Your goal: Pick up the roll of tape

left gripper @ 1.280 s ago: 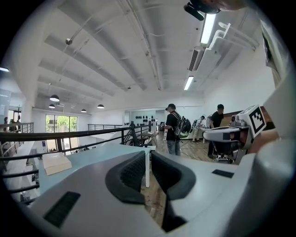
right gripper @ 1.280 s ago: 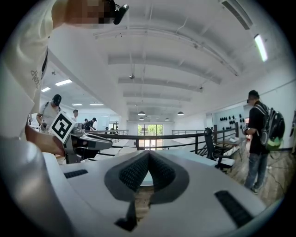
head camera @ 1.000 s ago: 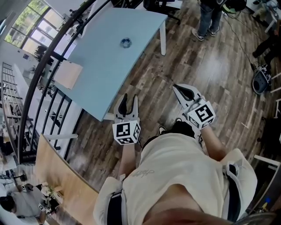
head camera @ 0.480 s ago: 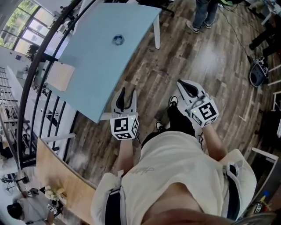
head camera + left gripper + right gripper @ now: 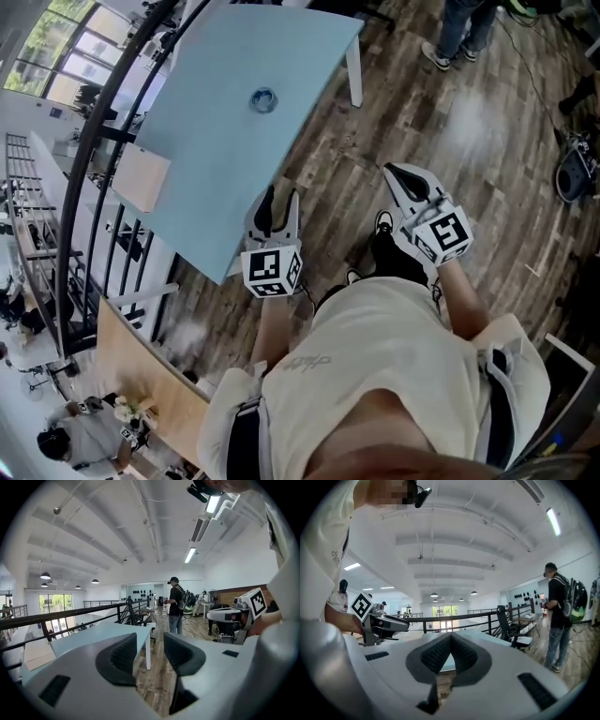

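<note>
While the person stood at the near corner of the pale blue table (image 5: 211, 159), the task looked to be at its approach stage, with nothing grasped yet. The roll of tape (image 5: 263, 98) lay flat on the tabletop toward the far end, by itself, well apart from both tools. The left gripper (image 5: 281, 195) pointed along the table, its tips showing right at the table's near edge in the head view. Its jaws had just been opening and stood wide apart with nothing between them; the left gripper view showed only wooden floor and a table leg through the gap between the dark ribbed pads (image 5: 123, 654). The right gripper (image 5: 394, 172) was held out over the floor, off to the side of the table, with its jaws brought together at the tips and empty, as the right gripper view confirmed. Judging by this, the left tool was the one being readied for the pick. The next move would call for carrying it forward over the tabletop to the roll, lowering it so one jaw sat either side of the ring or its wall, and only then squeezing. The roll was small and low, so a careful, level line-up seemed needed.
</note>
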